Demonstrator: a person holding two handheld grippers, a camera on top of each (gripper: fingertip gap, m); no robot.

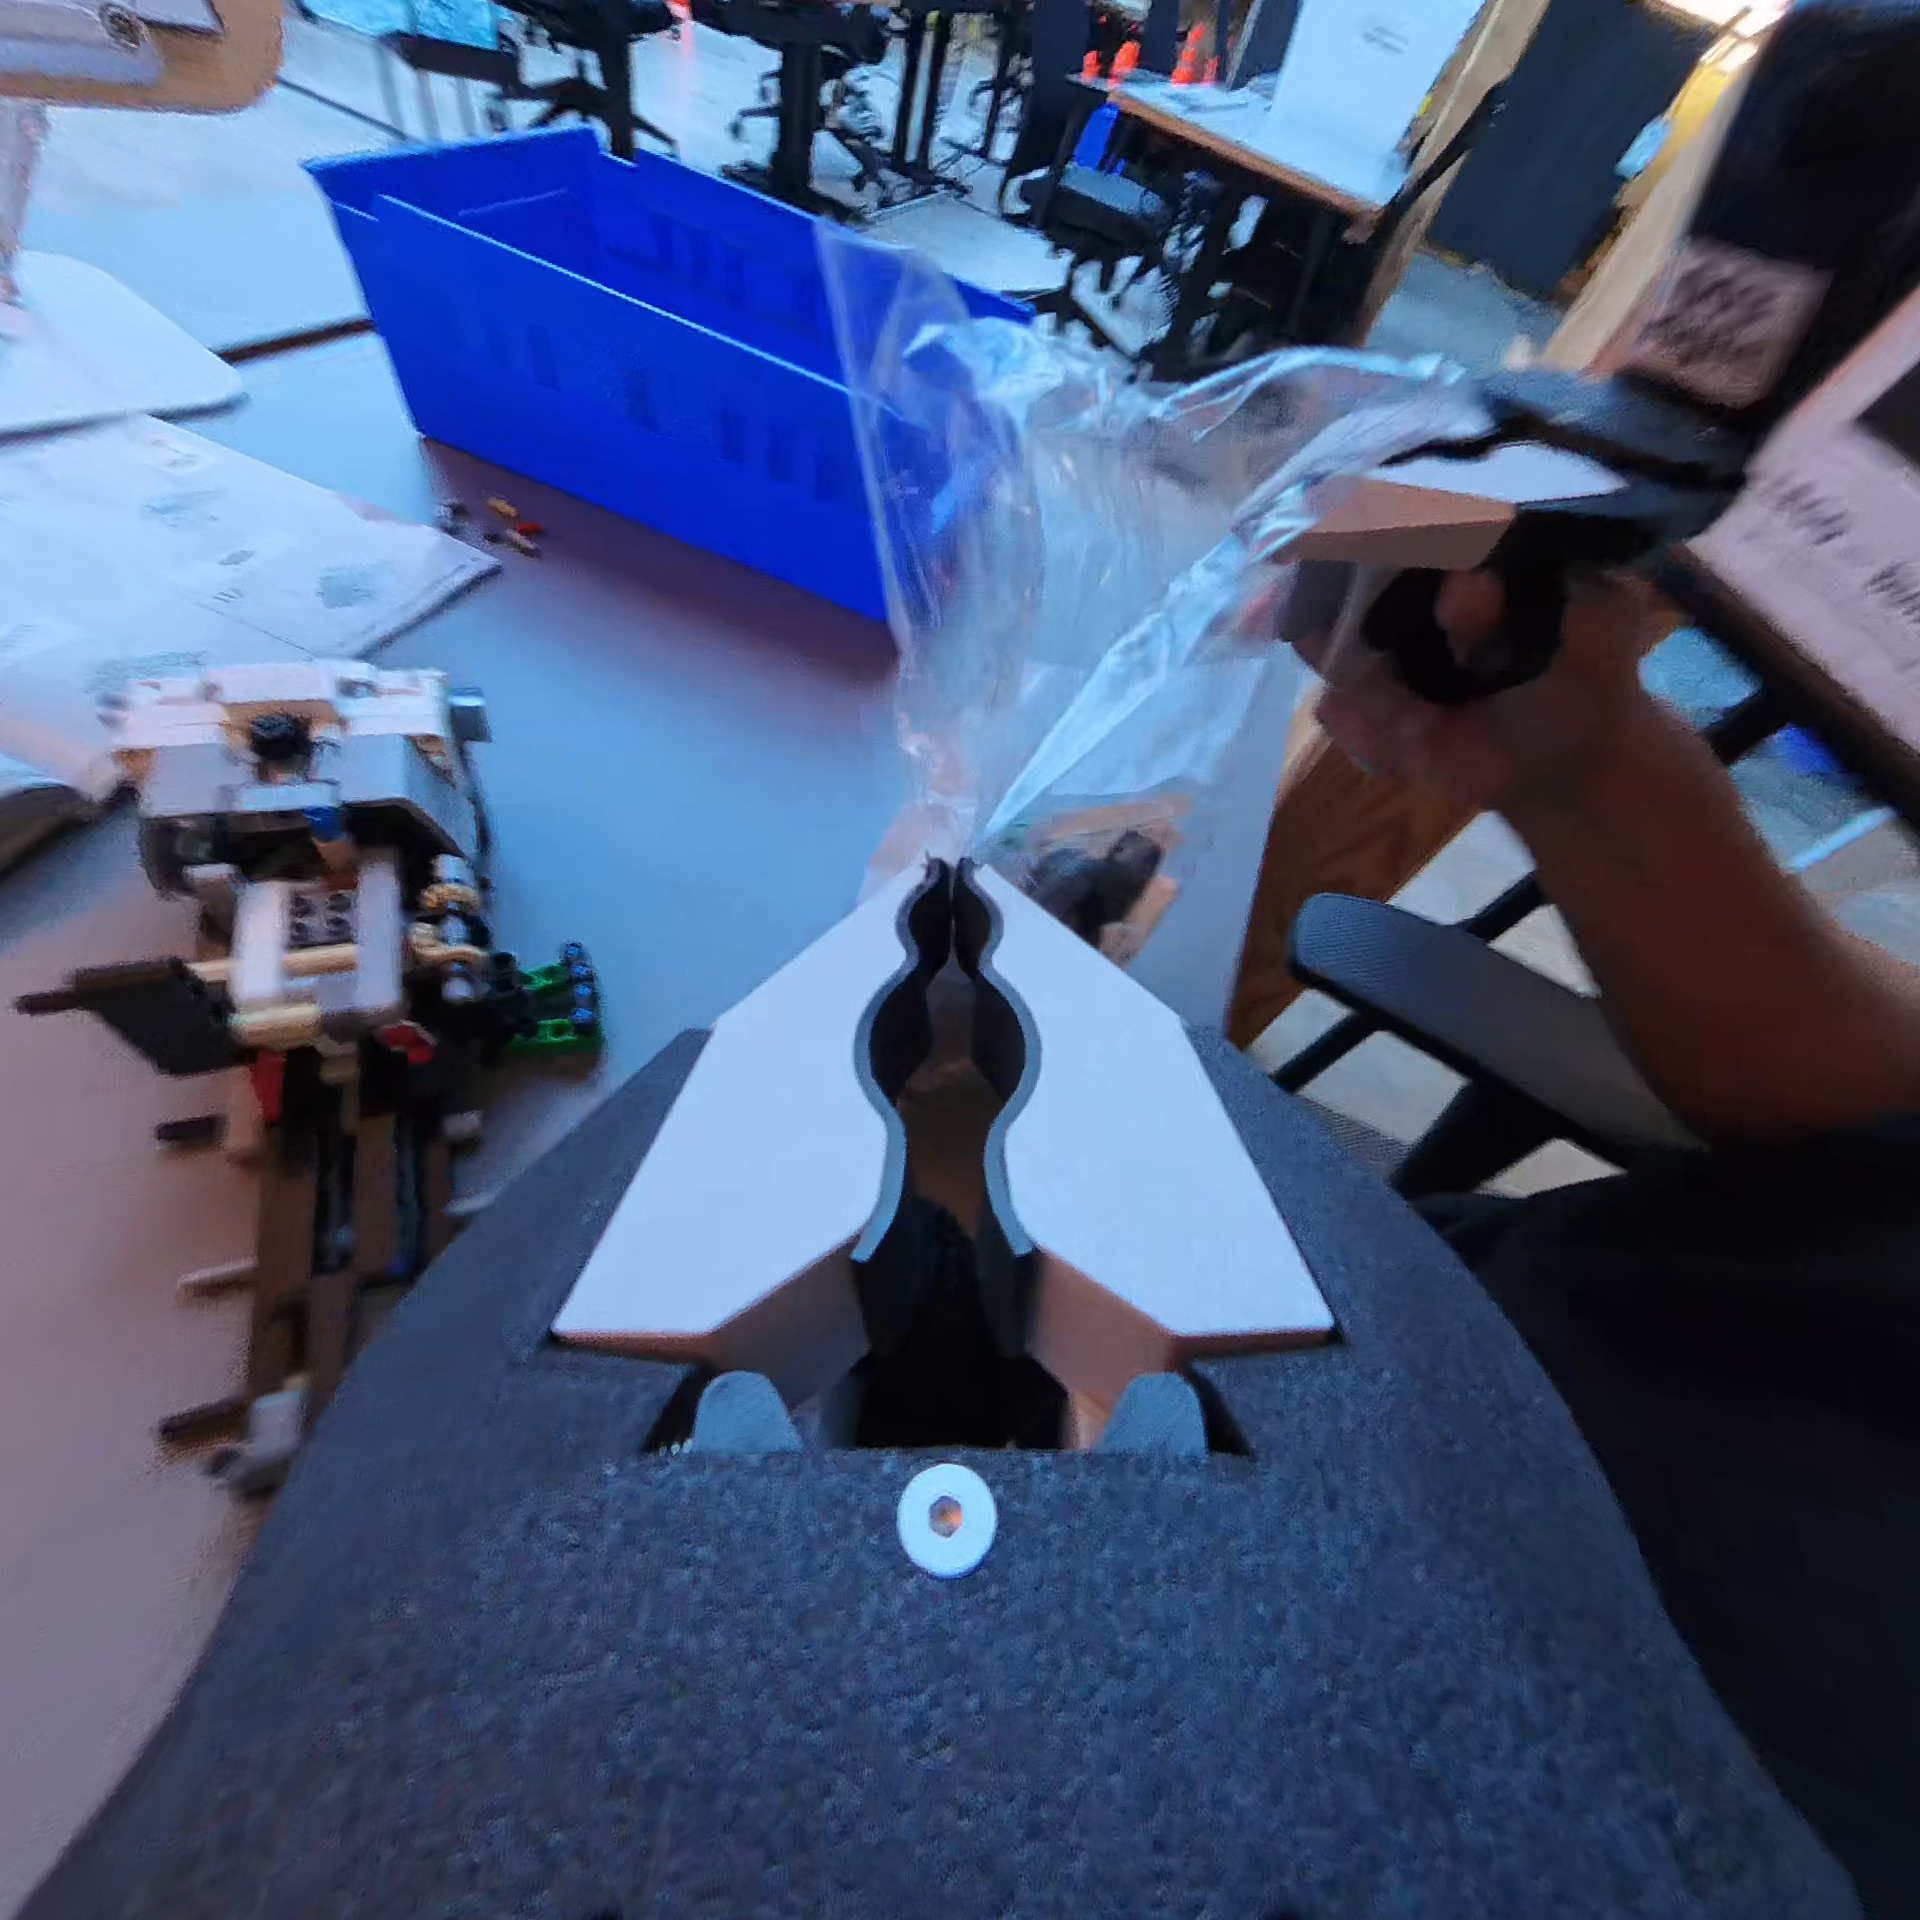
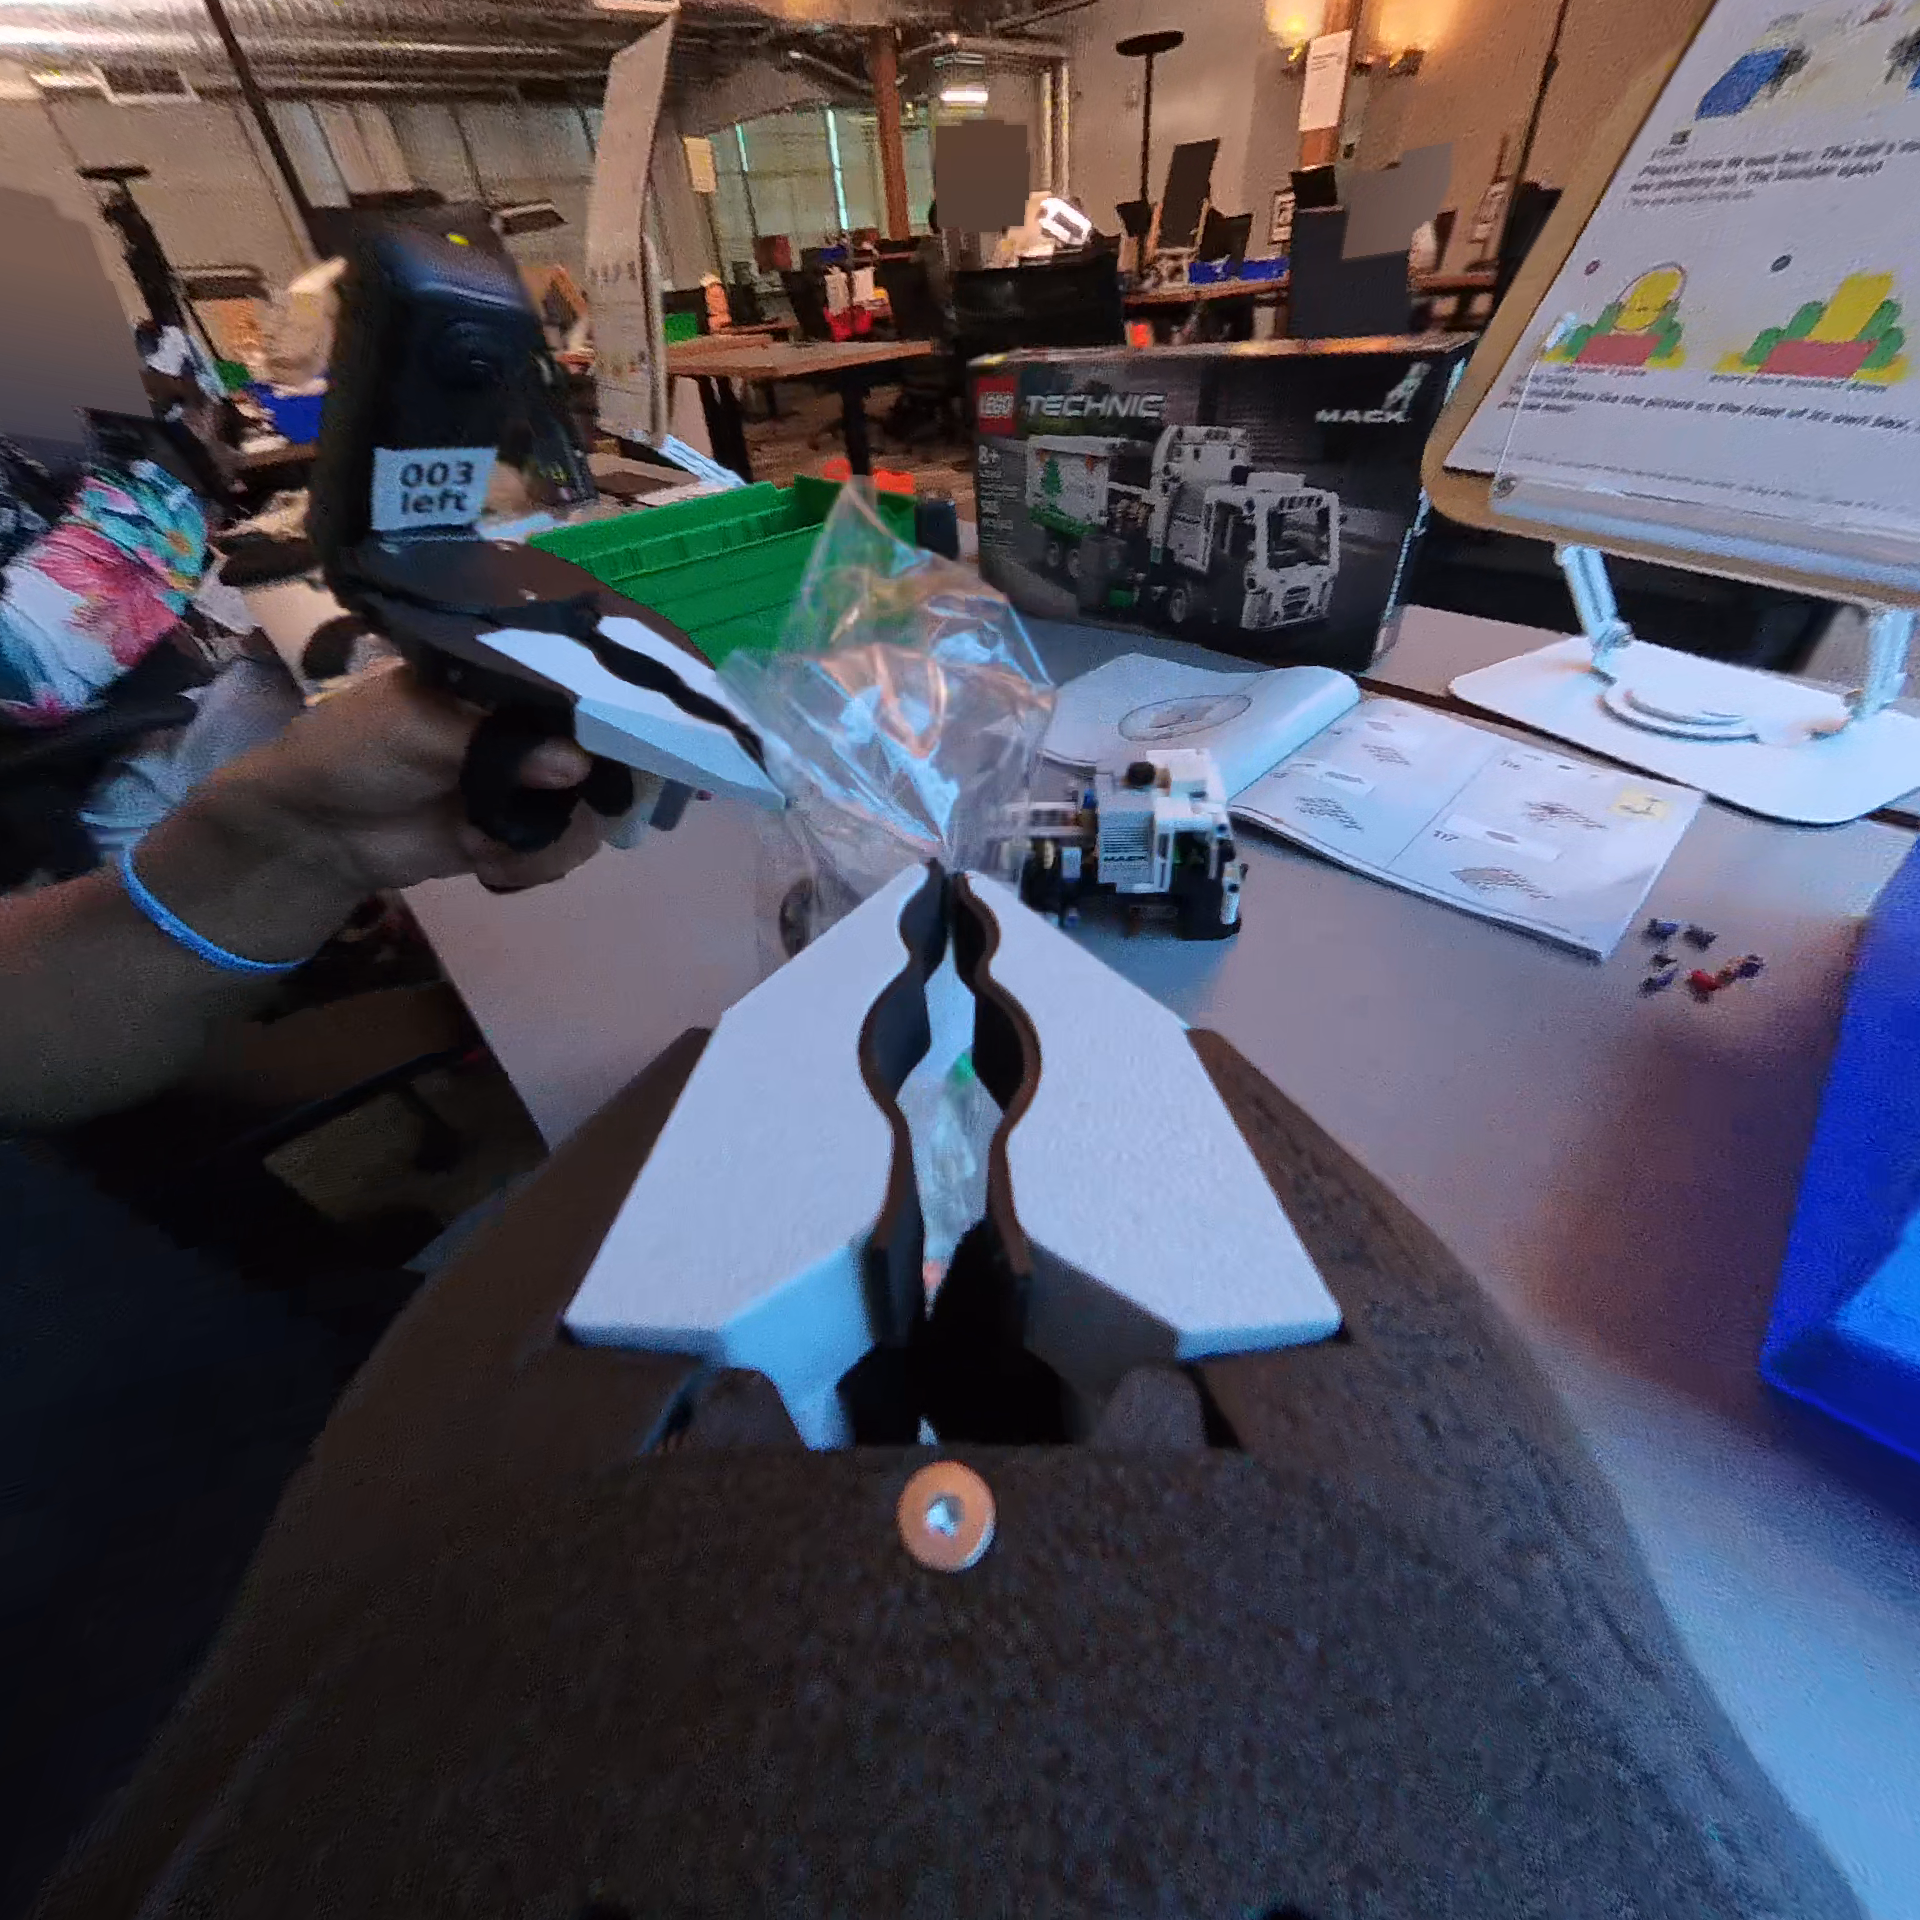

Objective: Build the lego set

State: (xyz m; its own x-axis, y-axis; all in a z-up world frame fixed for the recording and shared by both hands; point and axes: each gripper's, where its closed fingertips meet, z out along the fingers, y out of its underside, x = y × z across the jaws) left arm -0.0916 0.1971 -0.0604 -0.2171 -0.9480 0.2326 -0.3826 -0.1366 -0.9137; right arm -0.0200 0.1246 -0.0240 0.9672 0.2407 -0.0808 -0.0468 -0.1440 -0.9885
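A clear plastic bag [image 1: 1039, 582] hangs in the air between my two grippers, beside the table's edge. My left gripper [image 1: 951, 868] is shut on one edge of it. My right gripper [image 2: 948, 873] is shut on another edge of the bag [image 2: 894, 686]. Small green and white pieces [image 2: 951, 1132] show inside the bag, between the right fingers. The right gripper [image 1: 1288, 551] shows at the upper right of the left wrist view. The left gripper [image 2: 774, 774] shows at the left of the right wrist view. The partly built white lego truck [image 1: 301, 883] [image 2: 1143, 831] stands on the table.
A blue bin [image 1: 644, 353] [image 2: 1860, 1143] and a green bin [image 2: 707, 561] stand on the table, with loose small pieces [image 2: 1694, 966] near the blue one. The lego box [image 2: 1195, 488], an open instruction booklet [image 2: 1403, 790] and a sheet on a stand [image 2: 1714, 312] are behind. A chair [image 1: 1455, 1008] is below. My right fingertips sit around 12 cm from my left ones. The right gripper is farther from the partly built white lego truck [image 2: 1143, 831], some 20 cm, than the left, some 15 cm. My left wrist view [image 1: 434, 760] looks at it from another angle.
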